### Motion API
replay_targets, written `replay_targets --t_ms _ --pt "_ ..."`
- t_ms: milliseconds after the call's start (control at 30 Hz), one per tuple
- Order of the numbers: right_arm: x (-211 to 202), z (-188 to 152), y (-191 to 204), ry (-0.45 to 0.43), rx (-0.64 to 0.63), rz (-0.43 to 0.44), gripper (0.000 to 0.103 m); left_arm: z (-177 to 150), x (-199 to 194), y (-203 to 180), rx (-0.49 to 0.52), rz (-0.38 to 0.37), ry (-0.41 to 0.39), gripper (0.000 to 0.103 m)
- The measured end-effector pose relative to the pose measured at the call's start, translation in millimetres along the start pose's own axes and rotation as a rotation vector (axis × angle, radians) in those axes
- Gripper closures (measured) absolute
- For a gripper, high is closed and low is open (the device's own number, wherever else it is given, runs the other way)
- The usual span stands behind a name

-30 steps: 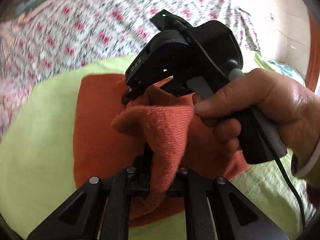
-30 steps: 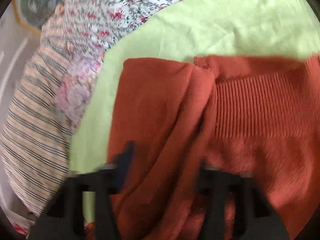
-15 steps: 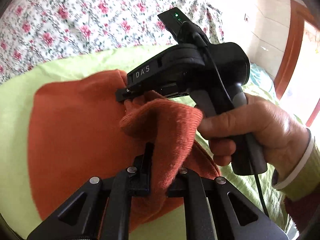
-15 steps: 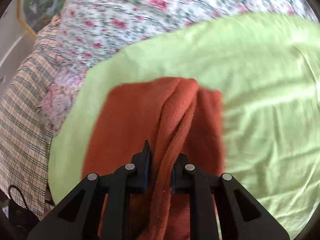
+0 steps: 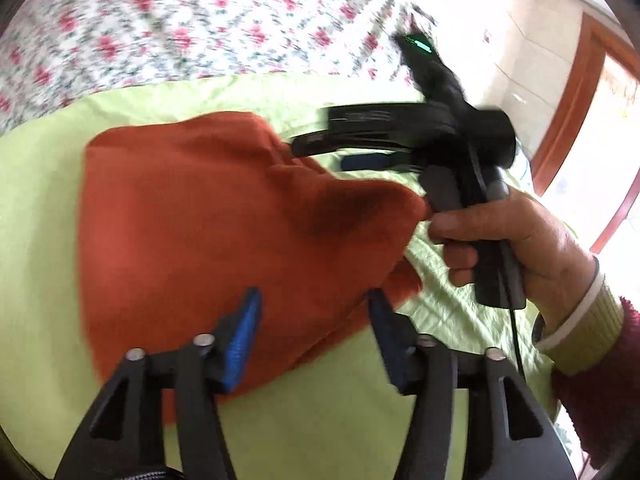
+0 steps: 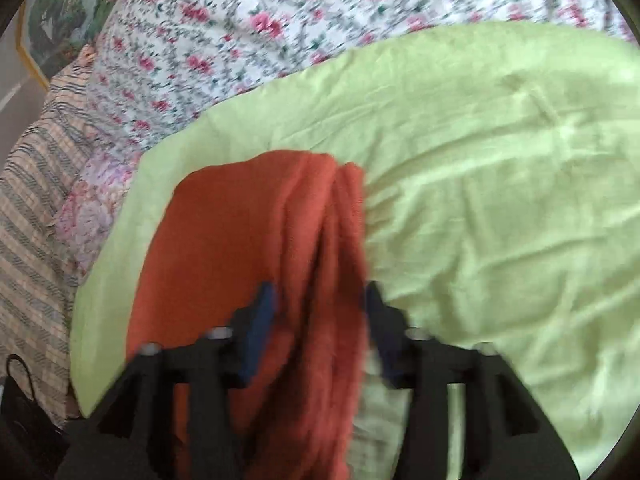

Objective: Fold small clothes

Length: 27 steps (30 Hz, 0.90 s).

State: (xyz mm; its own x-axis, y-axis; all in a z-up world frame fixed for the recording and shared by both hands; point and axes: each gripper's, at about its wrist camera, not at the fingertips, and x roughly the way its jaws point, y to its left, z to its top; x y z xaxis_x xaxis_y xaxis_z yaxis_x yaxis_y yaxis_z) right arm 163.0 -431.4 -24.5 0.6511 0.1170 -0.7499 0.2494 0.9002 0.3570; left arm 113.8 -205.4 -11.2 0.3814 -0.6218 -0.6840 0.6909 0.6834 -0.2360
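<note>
Claws both spread wide, gripping nothing: left claw [image 5: 314, 336] above near edge of rust-orange knitted garment [image 5: 200, 216]; right claw [image 6: 320, 332] straddling bunched ridge at garment's right edge. Garment folded over, lying on lime-green sheet [image 6: 480, 184] on bed, right side lumpy. Beyond, white floral bedspread [image 6: 320, 12]. Risk, my judgement: loose knit springs open once unheld; fingers snag fuzzy fabric on pulling away, dragging fold askew.

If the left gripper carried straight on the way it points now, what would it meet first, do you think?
Most likely the orange knit garment: the left gripper has its jaws open with the cloth lying directly ahead on the green sheet. Blur leaves the depth uncertain.
</note>
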Motion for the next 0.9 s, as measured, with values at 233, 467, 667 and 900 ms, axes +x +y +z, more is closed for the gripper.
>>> replay_targets --t_ms 233,467,667,900 --pt "-25 -17 0 -0.023 0.021 0.066 0.015 -9 -39 65 -0.169 0.061 -0.038 0.023" --pt "2 -26 0 0.063 0.058 0.101 0.015 2 0 142 -0.413 -0.052 0.038 0.022" --pt "17 -30 -6 0.101 0.076 0.152 0.028 15 50 169 -0.471 -0.148 0.082 0.035" --pt "22 -45 4 0.106 0.13 0.22 0.074 18 39 169 -0.445 -0.157 0.052 0.077"
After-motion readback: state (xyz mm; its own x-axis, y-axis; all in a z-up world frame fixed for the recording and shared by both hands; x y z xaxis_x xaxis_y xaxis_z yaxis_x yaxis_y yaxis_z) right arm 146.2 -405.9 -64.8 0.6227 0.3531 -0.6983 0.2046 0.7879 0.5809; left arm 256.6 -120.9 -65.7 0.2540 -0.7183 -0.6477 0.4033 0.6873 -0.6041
